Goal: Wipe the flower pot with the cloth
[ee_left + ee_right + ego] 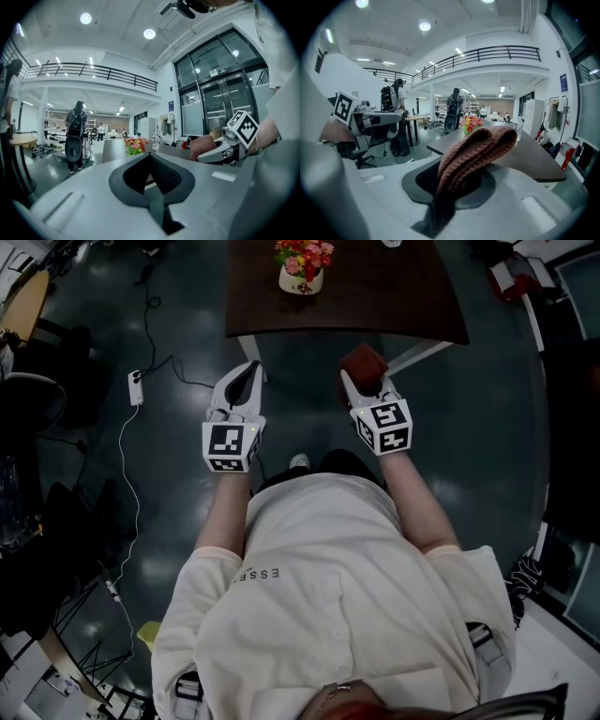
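Brown cloth (473, 150) in right claw (449, 187), flower pot (301, 280) seen only overhead

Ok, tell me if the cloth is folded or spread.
Folded: the cloth is doubled over, its layers pinched in the right gripper, the rounded fold sticking out ahead.
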The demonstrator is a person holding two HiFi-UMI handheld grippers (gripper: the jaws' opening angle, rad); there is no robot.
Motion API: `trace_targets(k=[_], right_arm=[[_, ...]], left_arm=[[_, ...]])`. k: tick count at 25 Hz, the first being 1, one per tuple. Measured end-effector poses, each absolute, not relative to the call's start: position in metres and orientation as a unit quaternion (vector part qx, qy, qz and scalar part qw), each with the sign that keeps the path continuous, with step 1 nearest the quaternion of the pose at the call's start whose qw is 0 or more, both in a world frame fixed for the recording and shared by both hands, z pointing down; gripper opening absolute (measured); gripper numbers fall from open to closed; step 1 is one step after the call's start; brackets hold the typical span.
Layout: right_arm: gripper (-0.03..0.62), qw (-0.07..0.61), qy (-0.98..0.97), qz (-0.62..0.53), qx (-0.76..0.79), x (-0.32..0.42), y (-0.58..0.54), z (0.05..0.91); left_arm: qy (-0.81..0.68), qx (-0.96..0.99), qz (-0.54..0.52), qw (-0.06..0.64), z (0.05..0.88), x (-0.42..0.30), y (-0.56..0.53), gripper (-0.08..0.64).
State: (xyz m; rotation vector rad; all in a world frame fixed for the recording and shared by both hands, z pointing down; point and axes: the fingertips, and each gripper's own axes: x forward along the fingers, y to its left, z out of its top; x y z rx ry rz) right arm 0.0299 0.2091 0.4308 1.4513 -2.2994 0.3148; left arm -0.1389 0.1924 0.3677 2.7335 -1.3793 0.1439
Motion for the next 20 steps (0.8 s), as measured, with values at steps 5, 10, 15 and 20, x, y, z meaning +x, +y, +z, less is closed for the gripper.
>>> trace_targets(k=[5,10,15,20], right_arm=[[0.044,0.203,-0.821,0.110,0.522,0.028,0.215,0.430],[0.044,0.195,-0.827,0.106,0.517,0.028,0.221,0.427],[0.044,0.189,-0.827,0.107,0.518,0.030,0.223,0.427],[0.046,0.187,-0.828,0.108,0.517,0.033,0.226,0.426]], left_arm=[[-0.445,0.894,0.040,0.042,0.364,-0.137,0.198,0.017],[-0.442,0.895,0.036,0.044,0.363,-0.131,0.202,0.017],[-0.439,0.897,0.035,0.038,0.361,-0.127,0.206,0.017],[-0.438,0.897,0.038,0.039,0.361,-0.124,0.208,0.017]])
